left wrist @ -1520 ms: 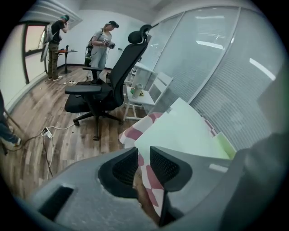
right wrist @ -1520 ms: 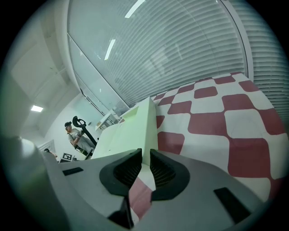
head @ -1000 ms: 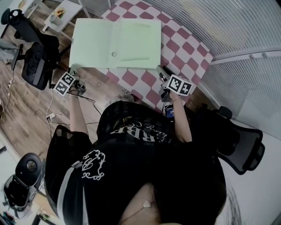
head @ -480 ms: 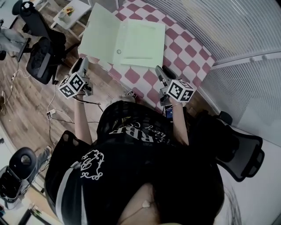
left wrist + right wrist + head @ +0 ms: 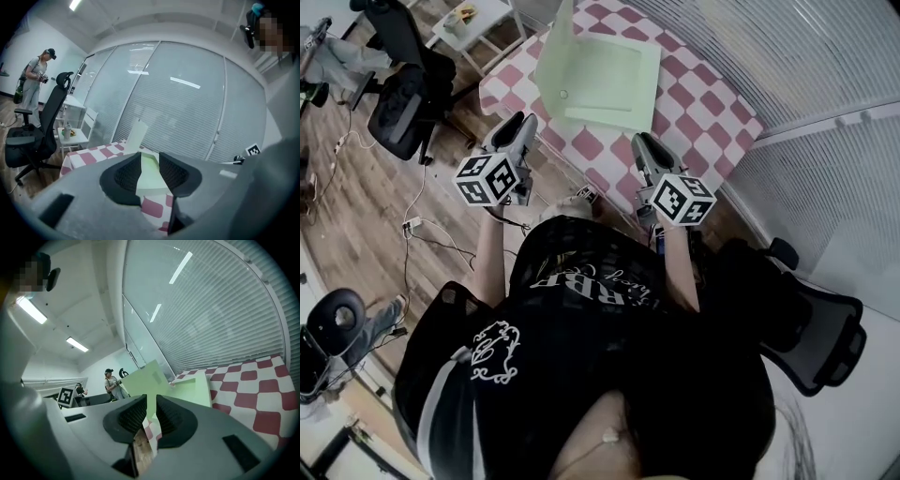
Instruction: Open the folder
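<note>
Nearest, the left gripper point(image 5: 521, 124) is held with jaws spread and empty, and nothing is pinched by the right gripper point(image 5: 643, 143), whose jaws have just been closing to a narrow gap. Beyond them the green folder point(image 5: 609, 84) is laid on the checked tabletop point(image 5: 712, 103), its front cover point(image 5: 555, 42) raised, seemingly near upright and unheld; it could be pulled shut by its own weight.
</note>
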### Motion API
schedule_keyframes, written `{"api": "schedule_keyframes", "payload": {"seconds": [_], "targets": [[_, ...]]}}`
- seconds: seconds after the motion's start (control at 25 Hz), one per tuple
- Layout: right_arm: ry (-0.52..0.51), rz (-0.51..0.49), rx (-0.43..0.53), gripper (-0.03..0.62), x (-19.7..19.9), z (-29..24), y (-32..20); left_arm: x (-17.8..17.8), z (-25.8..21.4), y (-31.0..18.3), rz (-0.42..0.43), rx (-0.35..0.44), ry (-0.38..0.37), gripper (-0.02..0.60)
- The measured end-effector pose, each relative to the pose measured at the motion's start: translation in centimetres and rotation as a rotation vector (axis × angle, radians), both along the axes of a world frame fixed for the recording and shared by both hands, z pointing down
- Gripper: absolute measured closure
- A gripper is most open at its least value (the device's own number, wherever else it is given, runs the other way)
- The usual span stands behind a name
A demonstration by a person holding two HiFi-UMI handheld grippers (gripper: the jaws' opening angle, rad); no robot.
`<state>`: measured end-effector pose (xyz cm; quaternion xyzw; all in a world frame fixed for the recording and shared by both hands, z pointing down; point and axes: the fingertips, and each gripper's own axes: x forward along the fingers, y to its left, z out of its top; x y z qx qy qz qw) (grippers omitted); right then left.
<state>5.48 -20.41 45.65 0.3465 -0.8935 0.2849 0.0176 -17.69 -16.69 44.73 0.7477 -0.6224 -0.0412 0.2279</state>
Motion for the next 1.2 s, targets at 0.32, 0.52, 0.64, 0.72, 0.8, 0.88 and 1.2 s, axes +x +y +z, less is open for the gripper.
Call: {"api": "schedule_keyframes", "payload": {"seconds": [0.32,0.52,0.64,0.72,0.8,0.88,1.2], "targets": [[0.072,-0.086,0.043,0.545,0.2,0.3,6.3,5.7,-0.7,4.3,0.086,-0.009,-0.068,0.453],[0.086,-0.089,0.074,0.546,1.2,-0.1,9.5,8.3,-1.5,7.1,0.125,-0.008,-0.094,0.453],[0.109,-0.087,0.097,0.546,1.7,-0.5,10.9,8.8,-2.6,8.0,0.140,-0.001,-0.161,0.453],[0.117,-0.077,0.102,0.546,2.0,-0.8,11.7,9.0,-3.5,8.2,0.146,0.010,-0.178,0.453],[0.111,-0.068,0.096,0.546,1.9,-0.9,12.2,9.1,-4.4,8.6,0.154,0.024,-0.169,0.453],[0.110,-0.071,0.091,0.548,1.3,-0.7,12.9,8.9,-4.8,9.4,0.160,0.032,-0.160,0.453],[0.143,-0.104,0.092,0.548,-2.7,-0.3,18.3,7.4,-3.3,16.4,0.195,0.002,-0.129,0.453]]}}
